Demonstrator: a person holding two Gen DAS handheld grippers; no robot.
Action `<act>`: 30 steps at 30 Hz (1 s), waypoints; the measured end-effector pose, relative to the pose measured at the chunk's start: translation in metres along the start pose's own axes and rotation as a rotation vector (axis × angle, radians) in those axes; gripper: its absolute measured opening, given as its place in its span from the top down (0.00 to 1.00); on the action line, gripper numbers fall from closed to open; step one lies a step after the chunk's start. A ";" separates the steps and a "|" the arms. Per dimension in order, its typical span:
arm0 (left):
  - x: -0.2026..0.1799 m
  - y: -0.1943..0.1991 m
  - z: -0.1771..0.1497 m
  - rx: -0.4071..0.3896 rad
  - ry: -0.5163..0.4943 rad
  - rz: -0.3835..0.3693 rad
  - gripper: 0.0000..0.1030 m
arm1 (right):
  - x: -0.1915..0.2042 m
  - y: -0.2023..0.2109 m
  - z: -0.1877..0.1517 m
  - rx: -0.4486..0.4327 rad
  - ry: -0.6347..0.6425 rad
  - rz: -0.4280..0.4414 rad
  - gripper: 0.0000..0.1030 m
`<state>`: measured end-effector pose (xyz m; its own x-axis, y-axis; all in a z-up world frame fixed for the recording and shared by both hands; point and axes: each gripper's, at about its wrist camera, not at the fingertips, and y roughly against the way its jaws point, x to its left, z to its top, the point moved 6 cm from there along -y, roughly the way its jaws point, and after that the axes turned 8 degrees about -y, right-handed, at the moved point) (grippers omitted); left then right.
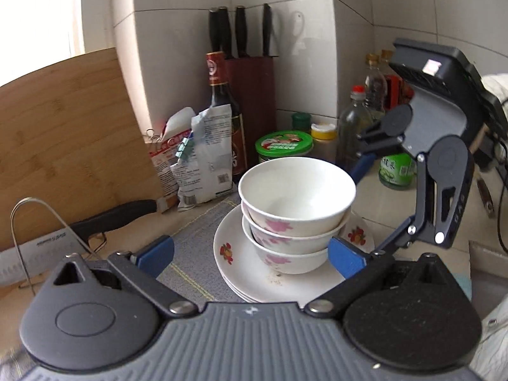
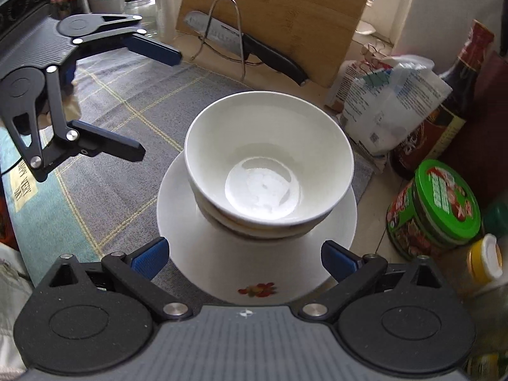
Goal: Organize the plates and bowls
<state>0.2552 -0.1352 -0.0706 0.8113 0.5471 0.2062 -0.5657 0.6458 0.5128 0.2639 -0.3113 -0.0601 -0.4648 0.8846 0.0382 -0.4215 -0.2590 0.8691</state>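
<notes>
Jaws wide on both grippers; bowls [image 2: 269, 171] hide the plates' [image 2: 222, 273] centres.

Two identical hand-held tools. Left gripper [image 1: 250, 255]: ribbed grey base plate with a small white mark at its middle edge, round black hubs at eight and four o'clock, flat black link arms joined by silver rivets, blue rubber fingers [image 1: 157, 252] at the tips. Right gripper [image 2: 244, 255]: same grey ribbing, same black discs, same silver pins, same blue pads. Seen from across, black angular housing behind the right one, with a small bright screen, raised lettering along one link, and dark cables trailing at three o'clock. White quilted sleeve [image 1: 489, 343] at four o'clock.
</notes>
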 end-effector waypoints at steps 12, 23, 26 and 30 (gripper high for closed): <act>0.007 0.048 -0.031 0.086 0.299 0.180 0.01 | 0.037 0.021 -0.024 0.012 -0.551 -0.394 0.00; -0.004 0.091 -0.024 0.174 0.302 0.257 0.01 | 0.093 0.069 -0.041 -0.168 -0.796 -0.487 0.00; -0.008 0.096 -0.021 0.167 0.285 0.257 0.01 | 0.101 0.080 -0.045 -0.198 -0.805 -0.514 0.00; -0.015 0.099 -0.018 0.182 0.249 0.271 0.01 | 0.107 0.089 -0.049 -0.215 -0.815 -0.521 0.00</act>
<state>0.1841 -0.0697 -0.0381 0.5634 0.8110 0.1575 -0.7005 0.3678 0.6116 0.1382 -0.2587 -0.0025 0.4626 0.8835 0.0742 -0.5907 0.2448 0.7689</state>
